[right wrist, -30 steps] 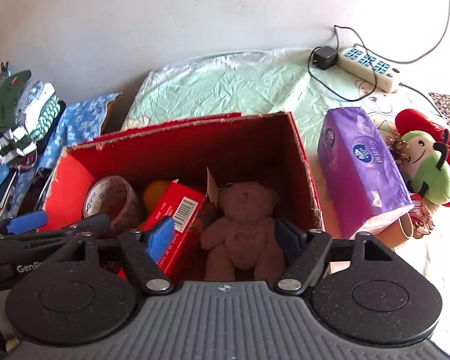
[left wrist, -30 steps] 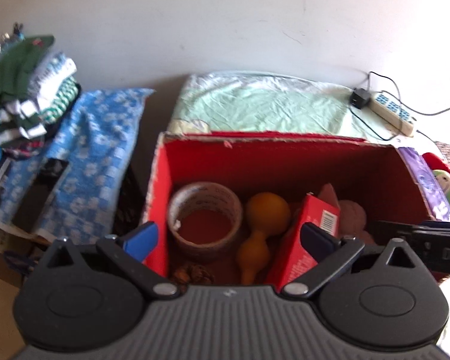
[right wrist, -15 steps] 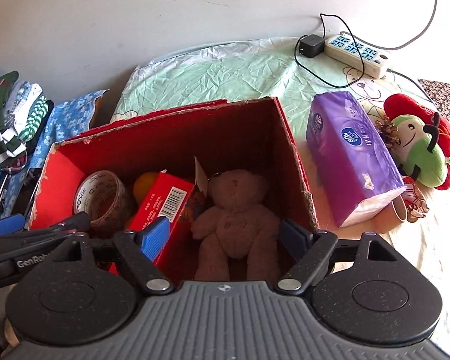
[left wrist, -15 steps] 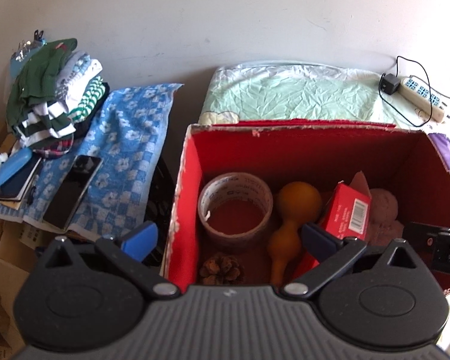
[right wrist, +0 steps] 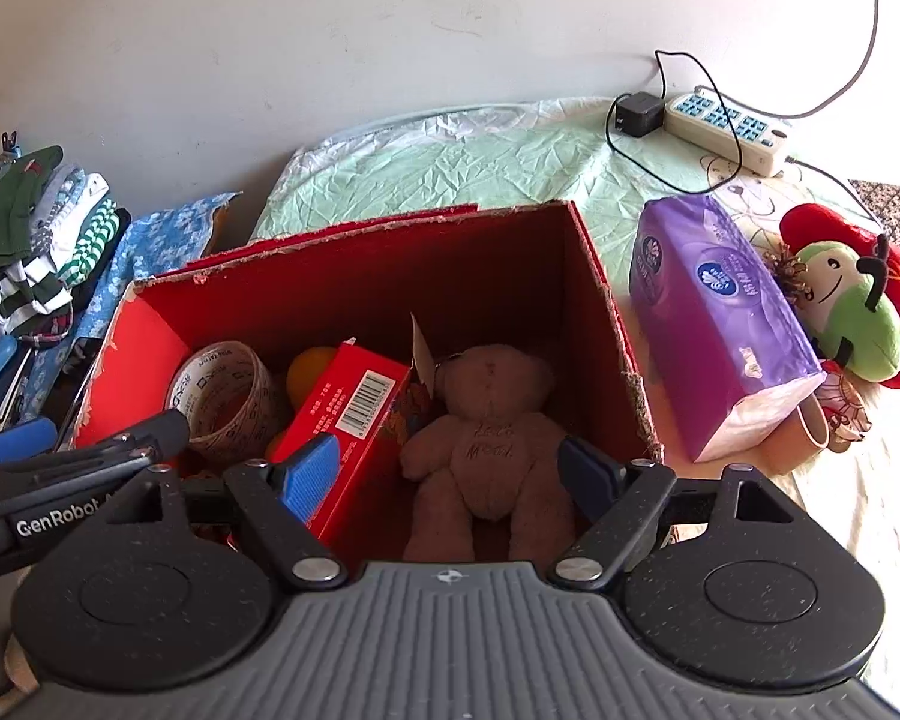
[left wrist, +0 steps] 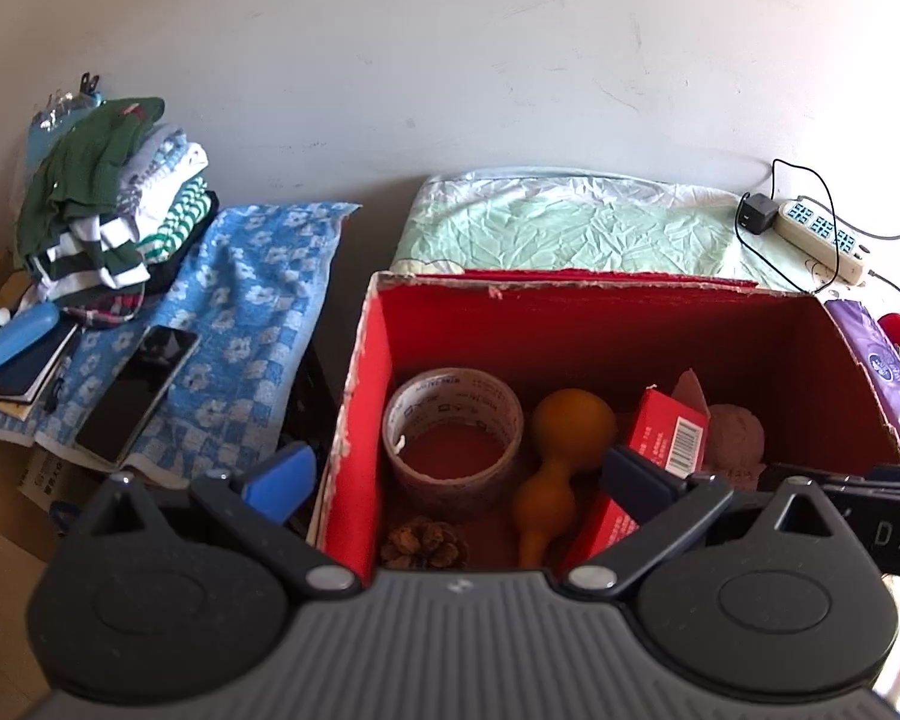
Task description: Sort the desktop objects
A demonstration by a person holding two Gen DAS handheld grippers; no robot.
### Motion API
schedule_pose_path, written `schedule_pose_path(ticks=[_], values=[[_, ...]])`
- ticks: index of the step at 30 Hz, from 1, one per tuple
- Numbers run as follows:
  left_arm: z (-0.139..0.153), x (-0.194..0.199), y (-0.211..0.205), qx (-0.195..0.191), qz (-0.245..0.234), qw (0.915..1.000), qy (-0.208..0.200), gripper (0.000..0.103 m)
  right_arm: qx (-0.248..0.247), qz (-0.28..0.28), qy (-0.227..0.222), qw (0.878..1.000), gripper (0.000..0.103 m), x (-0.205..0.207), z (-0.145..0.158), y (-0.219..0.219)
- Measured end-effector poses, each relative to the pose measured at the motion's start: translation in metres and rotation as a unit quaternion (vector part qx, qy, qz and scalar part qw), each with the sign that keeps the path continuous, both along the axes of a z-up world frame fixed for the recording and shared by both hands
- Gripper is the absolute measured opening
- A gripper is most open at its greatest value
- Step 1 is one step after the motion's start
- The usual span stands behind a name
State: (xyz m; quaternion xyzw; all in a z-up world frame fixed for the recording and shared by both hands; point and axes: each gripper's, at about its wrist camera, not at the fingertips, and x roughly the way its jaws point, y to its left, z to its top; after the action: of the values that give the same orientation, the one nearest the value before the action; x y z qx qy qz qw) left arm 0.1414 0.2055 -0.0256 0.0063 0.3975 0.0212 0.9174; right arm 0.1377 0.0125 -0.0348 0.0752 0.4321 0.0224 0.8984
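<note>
A red cardboard box holds a tape roll, an orange gourd, a pine cone, a red carton and a brown teddy bear. My left gripper is open and empty above the box's front left wall. My right gripper is open and empty above the bear. A purple tissue pack and a green and red plush toy lie to the right of the box.
A power strip with a black charger lies on the green cloth behind the box. To the left, a blue towel carries a phone, folded clothes, a notebook and a blue case.
Both grippers have pulled back and up from the box, so more of the surroundings shows. The left view has shifted left towards the towel. Both stay open and empty.
</note>
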Motion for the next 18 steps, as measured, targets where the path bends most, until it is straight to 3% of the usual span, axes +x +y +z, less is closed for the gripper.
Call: schedule_pose_path(ticks=[18], values=[[0.007, -0.018, -0.006, 0.011, 0.008, 0.999, -0.043, 0.102, -0.011, -0.005, -0.093, 0.996, 0.082, -0.021, 0.009, 0.002]])
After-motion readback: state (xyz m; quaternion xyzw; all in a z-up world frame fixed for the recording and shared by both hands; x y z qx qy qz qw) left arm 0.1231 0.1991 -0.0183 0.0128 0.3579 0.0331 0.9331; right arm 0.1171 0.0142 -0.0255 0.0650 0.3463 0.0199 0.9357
